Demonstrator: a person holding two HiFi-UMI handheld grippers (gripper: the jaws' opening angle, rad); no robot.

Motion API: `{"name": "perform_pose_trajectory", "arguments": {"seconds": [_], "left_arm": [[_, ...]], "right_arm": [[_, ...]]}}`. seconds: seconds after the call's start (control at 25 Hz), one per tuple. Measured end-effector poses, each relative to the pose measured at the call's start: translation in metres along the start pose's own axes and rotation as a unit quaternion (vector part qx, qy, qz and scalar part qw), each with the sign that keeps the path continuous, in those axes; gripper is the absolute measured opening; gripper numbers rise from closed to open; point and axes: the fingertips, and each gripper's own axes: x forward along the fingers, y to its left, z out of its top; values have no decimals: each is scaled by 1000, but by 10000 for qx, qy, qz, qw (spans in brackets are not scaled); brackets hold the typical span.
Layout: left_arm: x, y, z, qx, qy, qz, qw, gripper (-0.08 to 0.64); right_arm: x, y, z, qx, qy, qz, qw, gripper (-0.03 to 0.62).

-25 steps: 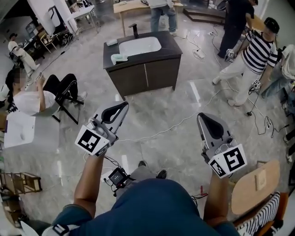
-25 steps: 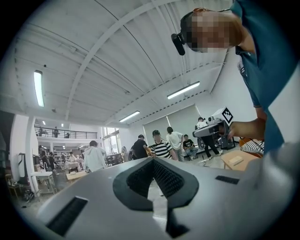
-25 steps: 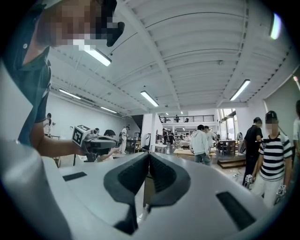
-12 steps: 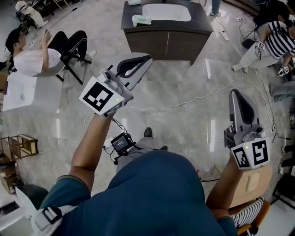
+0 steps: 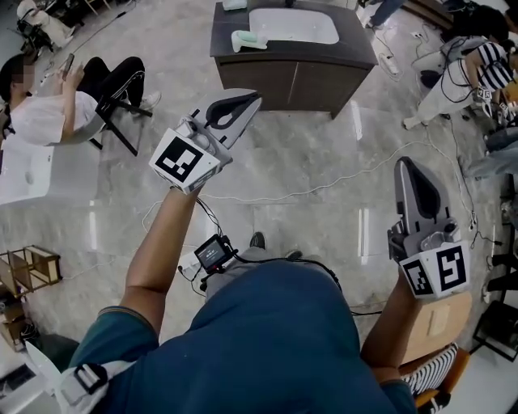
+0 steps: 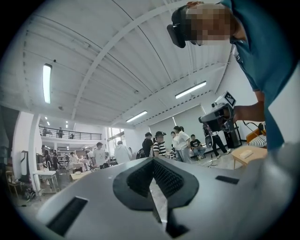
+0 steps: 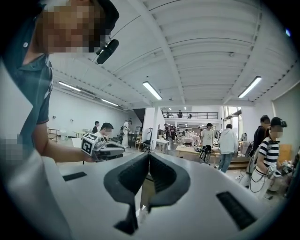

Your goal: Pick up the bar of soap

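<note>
Head view: the left gripper and right gripper point toward a sink cabinet, both well short of it. A pale green lump, probably the bar of soap, lies on the counter left of the basin.
Left gripper view: jaws together, nothing between.
Right gripper view: jaws together, empty

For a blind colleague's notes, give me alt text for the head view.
Seen from above, a person in a blue shirt holds out the left gripper and right gripper, both shut and empty, over a marble floor. Ahead stands a dark vanity with a white sink and, beside it, a pale green object, possibly the soap.
</note>
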Motion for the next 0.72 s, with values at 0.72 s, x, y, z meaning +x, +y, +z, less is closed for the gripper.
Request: {"name": "perform_pose_trajectory", "arguments": {"seconds": [0.72], "left_arm": [[65,92,-64,751,773,881,9903,2]], "right_arm": [[61,-119,-15,82,-153,656,9977,15]]}}
